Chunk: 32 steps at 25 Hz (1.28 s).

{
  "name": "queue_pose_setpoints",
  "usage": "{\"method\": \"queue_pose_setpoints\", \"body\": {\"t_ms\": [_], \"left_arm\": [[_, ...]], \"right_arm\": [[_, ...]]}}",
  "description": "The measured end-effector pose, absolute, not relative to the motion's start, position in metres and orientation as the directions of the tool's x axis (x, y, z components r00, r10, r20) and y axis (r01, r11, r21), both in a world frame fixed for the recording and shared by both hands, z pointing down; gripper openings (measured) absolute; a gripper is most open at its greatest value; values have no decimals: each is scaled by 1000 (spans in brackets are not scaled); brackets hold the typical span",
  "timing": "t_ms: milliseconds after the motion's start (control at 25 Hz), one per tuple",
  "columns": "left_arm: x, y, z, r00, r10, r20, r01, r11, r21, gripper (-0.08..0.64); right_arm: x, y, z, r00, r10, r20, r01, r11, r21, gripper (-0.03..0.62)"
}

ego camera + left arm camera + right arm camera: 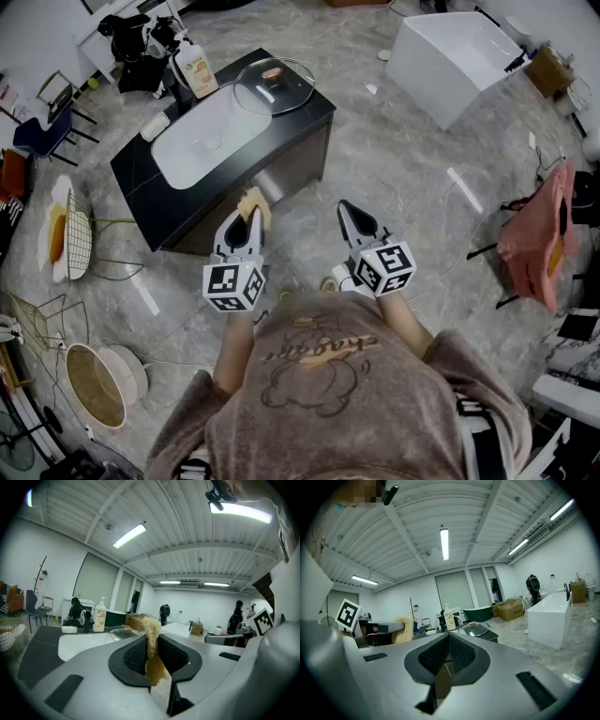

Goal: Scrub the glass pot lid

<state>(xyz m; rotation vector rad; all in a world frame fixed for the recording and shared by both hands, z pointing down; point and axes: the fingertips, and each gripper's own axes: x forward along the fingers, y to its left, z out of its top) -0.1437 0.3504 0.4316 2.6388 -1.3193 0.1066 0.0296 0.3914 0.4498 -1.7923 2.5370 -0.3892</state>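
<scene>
1. The left claw is clamped on a scrubbing sponge, a pale, fibrous loofah pad that sticks up past the tips. It looks light and soft, so it should squash and bend under pressure rather than scratch.
2. The right claw is closed pad to pad with nothing in it. It sits level with the left claw and a little apart from it.
3. Both claws are held out in front of the person's chest, side by side. They point forward and only slightly down, over bare floor.
4. The surface lies well ahead of both claws, nearer the left one's line. It is a dark counter with a white sink set into it.
5. The lid lies flat on the surface, far beyond the left claw's tips, just right of the sink, with a soap bottle off to its left.
6. My judgement is that the lid is stiff, fairly heavy, breakable and slick, more so once wet. The knob at its centre looks the safest hold for the free right claw, or else the rim, while the sponge works the glass.
</scene>
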Motion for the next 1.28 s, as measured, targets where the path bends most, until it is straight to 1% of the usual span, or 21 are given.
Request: {"method": "queue_pose_setpoints", "body": {"t_ms": [240,440,840,1040,1280], "left_arm": [[-136,350,425,596,-790,143,-803,-580,136,66],[-122,354,425,579,-802,146,-814,-562,142,66],[-96,352,434,531,-837,134,-846,-515,138,66],[-97,320,435,522,-843,129,-851,-506,139,66],[-101,239,431,534,-838,109,-843,-518,148,66]], "right_arm": [[35,392,443,-361,-925,117,-919,331,-216,-3],[55,394,442,-384,-917,108,-908,355,-222,-2],[80,387,466,-436,-891,127,-884,398,-245,-2],[83,358,472,-443,-887,133,-881,402,-249,-2],[78,284,470,-447,-885,126,-879,410,-243,-3]]}}
